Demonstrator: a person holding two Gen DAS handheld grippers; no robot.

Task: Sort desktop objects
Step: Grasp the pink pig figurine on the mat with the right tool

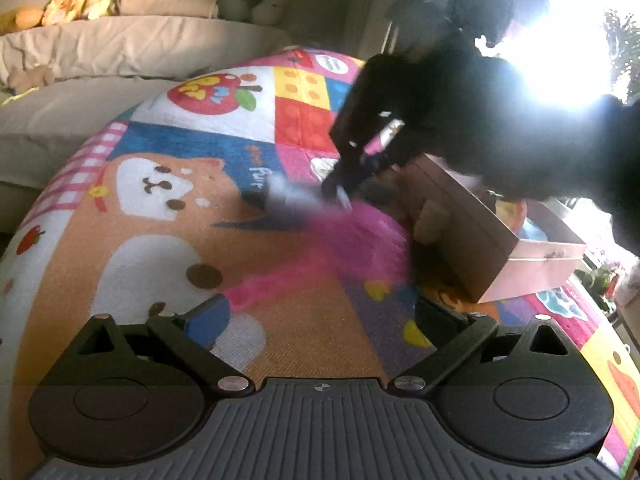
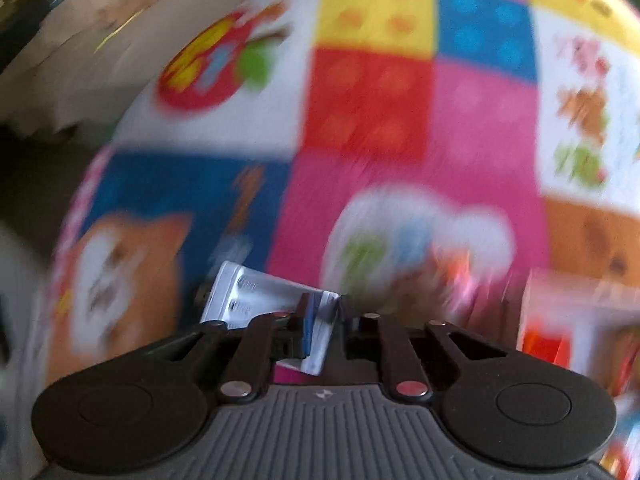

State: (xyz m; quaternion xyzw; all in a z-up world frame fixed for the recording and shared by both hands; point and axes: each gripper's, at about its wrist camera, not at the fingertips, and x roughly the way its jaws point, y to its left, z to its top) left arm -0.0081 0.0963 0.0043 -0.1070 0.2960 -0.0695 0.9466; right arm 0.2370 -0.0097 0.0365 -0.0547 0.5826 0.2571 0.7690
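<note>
1. Packet (image 2: 276,304) – white, flat, with blue at one edge – sits pinched between the fingers of the right gripper (image 2: 322,320), lifted above the play mat (image 2: 400,100); the right wrist view is smeared by motion.
2. Left gripper (image 1: 322,308) hangs with its fingers spread wide and nothing between them, over a broad bare orange stretch of the mat.
3. Ahead of it, the right gripper appears dark and blurred, just beside the near corner of the cardboard box (image 1: 480,236).
4. Box walls stand upright, open at the top; a small brown plush (image 1: 430,220) touches its outer wall.
5. Mat's far edge meets a beige sofa (image 1: 100,92) – bright window glare on the right.
</note>
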